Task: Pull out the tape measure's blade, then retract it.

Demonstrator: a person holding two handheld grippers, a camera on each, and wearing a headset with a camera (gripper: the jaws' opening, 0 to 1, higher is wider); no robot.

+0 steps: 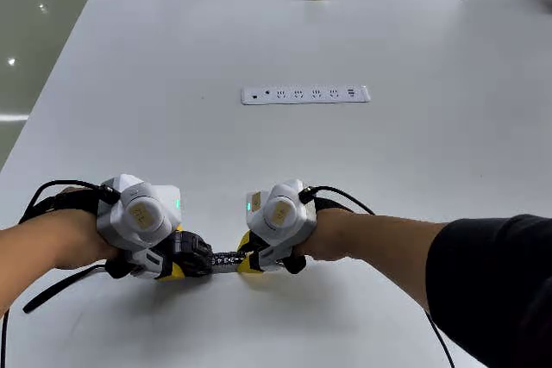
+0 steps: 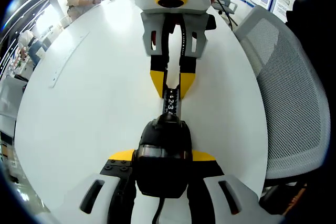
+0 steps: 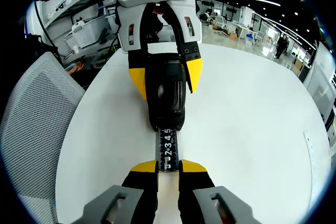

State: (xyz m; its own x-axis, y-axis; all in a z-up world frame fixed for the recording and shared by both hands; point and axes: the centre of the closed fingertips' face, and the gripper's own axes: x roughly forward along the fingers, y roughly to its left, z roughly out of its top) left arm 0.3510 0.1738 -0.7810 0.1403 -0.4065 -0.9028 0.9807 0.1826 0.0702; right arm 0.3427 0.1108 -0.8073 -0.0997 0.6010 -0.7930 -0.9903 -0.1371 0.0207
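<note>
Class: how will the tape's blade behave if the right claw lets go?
Probably stiff: the short blade runs straight from case to right claw. Likely to snap back toward the case, which the left claw grips.

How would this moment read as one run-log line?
left gripper: holds tape measure | right gripper: pinches blade | extension: short, on table

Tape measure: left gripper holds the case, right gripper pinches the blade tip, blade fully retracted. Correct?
No: the blade is out a short way; the right gripper view shows its numbers between case and right gripper. As stated, the left gripper holds the case.
</note>
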